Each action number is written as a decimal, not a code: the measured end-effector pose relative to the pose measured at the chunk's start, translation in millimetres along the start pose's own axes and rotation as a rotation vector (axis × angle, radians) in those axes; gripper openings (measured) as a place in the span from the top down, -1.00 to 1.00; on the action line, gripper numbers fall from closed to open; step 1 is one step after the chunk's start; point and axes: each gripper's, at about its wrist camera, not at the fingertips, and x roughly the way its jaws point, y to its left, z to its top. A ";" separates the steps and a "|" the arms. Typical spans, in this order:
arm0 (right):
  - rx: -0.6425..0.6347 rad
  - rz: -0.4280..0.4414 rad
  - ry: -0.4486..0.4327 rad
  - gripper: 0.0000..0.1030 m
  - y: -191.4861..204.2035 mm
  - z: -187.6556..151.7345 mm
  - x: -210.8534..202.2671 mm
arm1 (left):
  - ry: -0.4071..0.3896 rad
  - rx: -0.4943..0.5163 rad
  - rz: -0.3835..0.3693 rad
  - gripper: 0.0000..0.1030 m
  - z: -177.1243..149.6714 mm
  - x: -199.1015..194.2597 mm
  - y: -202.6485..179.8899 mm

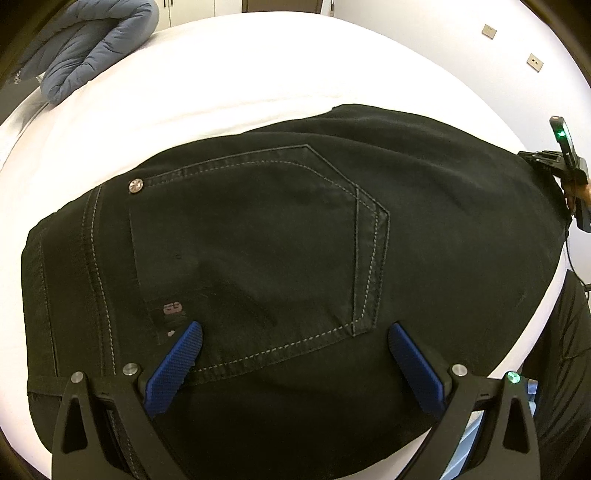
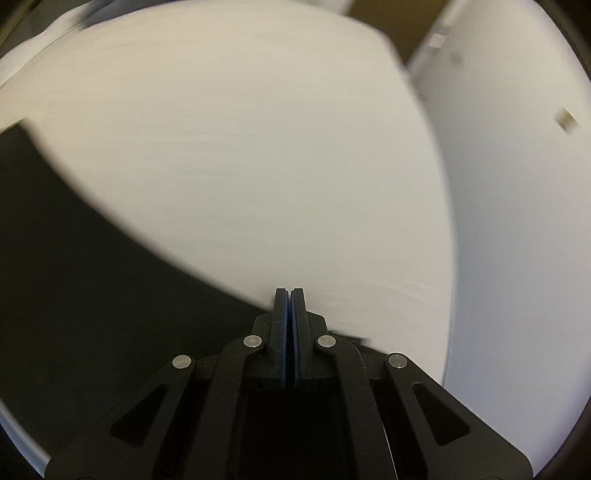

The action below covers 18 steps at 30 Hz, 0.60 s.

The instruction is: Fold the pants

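Black jeans (image 1: 258, 240) lie folded on the white bed (image 1: 221, 81), back pocket facing up with pale stitching and a metal rivet. My left gripper (image 1: 295, 328) hovers over them, open, with its blue fingertips (image 1: 192, 332) spread wide at the pocket's lower seam and nothing between them. The right wrist view is blurred by motion. There my right gripper (image 2: 290, 291) is shut, pads together with no cloth visible between them, right at the edge of the jeans (image 2: 74, 277), which fill the lower left. Part of the right gripper's body shows at the right edge of the left wrist view.
A folded blue-grey quilted blanket (image 1: 92, 44) lies at the bed's far left corner. A white wall (image 1: 443, 29) with two small outlet plates (image 1: 535, 62) stands behind the bed. White sheet (image 2: 240, 147) stretches ahead of the right gripper.
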 end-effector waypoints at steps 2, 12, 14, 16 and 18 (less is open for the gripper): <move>0.146 -0.050 0.008 0.96 -27.1 -4.9 -12.7 | -0.007 -0.011 0.000 -0.98 1.0 -0.5 -2.0; 0.591 0.531 -0.131 0.95 -17.4 -106.2 -129.3 | -0.068 -0.117 -0.029 -0.98 -6.9 -12.9 5.7; 0.587 0.565 -0.022 0.95 21.2 -138.5 -119.8 | -0.048 -0.112 -0.008 -0.97 -7.3 -6.7 3.5; 0.630 0.515 0.081 0.95 39.3 -167.3 -104.1 | -0.045 -0.095 0.012 -0.97 -3.0 -1.6 1.8; 0.778 0.570 0.066 0.95 28.9 -188.2 -97.8 | -0.038 -0.081 0.019 -0.97 -3.2 -1.2 1.4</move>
